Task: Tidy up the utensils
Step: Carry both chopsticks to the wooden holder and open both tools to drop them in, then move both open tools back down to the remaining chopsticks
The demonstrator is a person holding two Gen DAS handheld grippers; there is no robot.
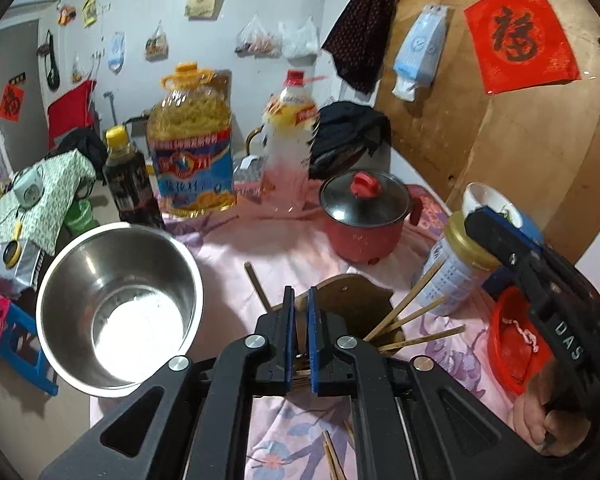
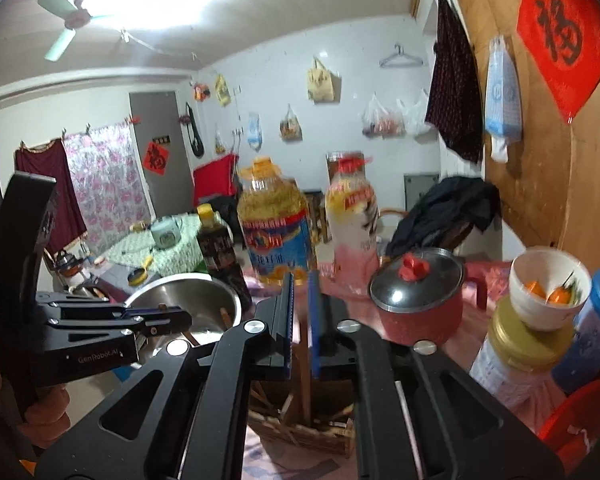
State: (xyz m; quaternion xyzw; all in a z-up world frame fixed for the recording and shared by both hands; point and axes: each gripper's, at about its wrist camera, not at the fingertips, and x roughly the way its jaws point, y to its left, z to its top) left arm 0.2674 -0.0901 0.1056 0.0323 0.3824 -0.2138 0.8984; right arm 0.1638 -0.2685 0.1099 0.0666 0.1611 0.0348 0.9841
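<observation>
Left tool [image 1: 300, 300]: we see the blue pads nearly pressed together, pinching chopsticks; brown stick ends show in the narrow gap at the pad bases.
Right tool [image 2: 301, 292]: we see its pads close together with a chopstick [image 2: 303, 376] standing upright between them, running down into the holder; we judge it pinched, though motion blur softens the contact.
Loose chopsticks [image 1: 334, 456]: a few lie on the pink floral cloth of the counter [image 1: 292, 248], directly below the left tool.
Wooden holder [image 1: 352, 304]: it stands just beyond the left tool; several chopsticks [image 1: 408, 312] lean out of it to the right at a slant.
Steel bowl [image 1: 120, 308]: left of the holder, with nothing in it in the left view; the right view shows stick ends over its rim near the left tool.
Red pot [image 1: 366, 216]: lidded, beyond the holder.
Bottles [image 1: 192, 140]: at the far edge.
Risk, holder: we judge that a sideways pull on the upright stick could tip the holder and spill the leaning sticks.
Risk, grip: thin round sticks could pivot or slip between the pads.
Risk, collision: both tools work close together near the holder.
</observation>
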